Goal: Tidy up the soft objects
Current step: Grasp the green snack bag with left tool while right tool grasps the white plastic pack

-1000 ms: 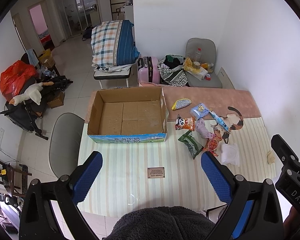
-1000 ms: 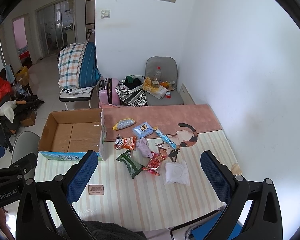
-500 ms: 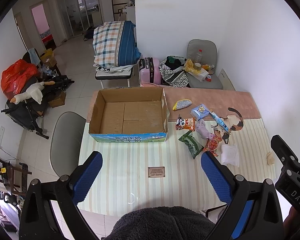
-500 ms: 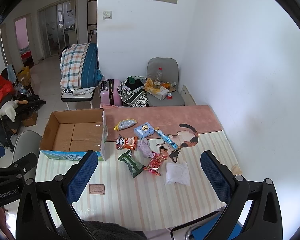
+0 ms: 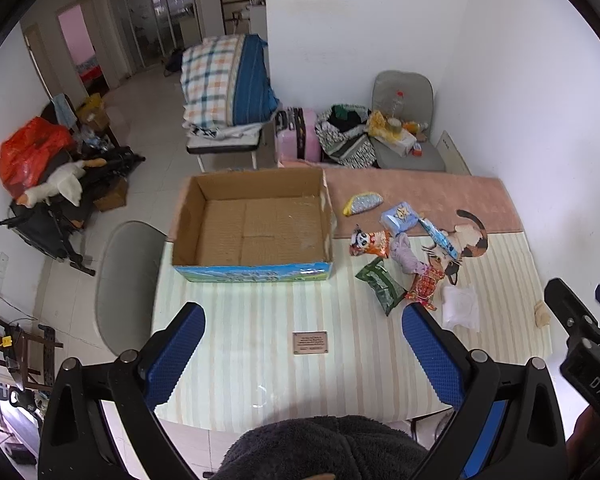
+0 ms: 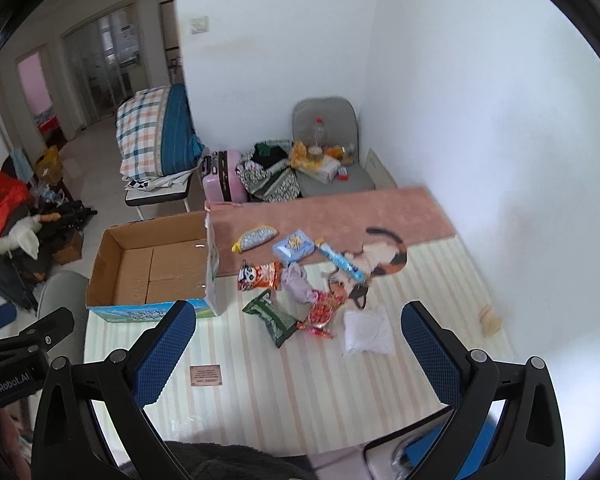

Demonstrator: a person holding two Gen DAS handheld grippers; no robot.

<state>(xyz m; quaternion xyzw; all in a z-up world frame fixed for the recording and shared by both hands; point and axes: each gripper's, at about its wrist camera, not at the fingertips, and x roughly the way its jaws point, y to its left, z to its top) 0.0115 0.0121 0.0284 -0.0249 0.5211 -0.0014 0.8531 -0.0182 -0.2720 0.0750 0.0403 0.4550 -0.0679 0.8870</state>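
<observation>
A table (image 5: 260, 360) covered by a striped cream cloth fills the centre of both views. An open brown cardboard box (image 5: 256, 224) with a blue printed base, nothing visible inside, is seen at centre left. The soft objects are found loose to its right, at centre right of the frame: a white soft pouch (image 6: 367, 330), a dark green foil snack bag (image 6: 274, 318), a panda-print orange snack packet (image 6: 258, 274), a crumpled lilac cloth (image 6: 298, 282), a red sweet wrapper (image 6: 324, 308), a blue tissue pack (image 6: 293, 245) and a silver glitter pouch (image 6: 256, 237). All are judged light, limp and slippery; each is best pinched at an edge seam. The left gripper (image 5: 304, 356) and right gripper (image 6: 298, 354) are held wide, gripping nothing, at the frame bottom.
</observation>
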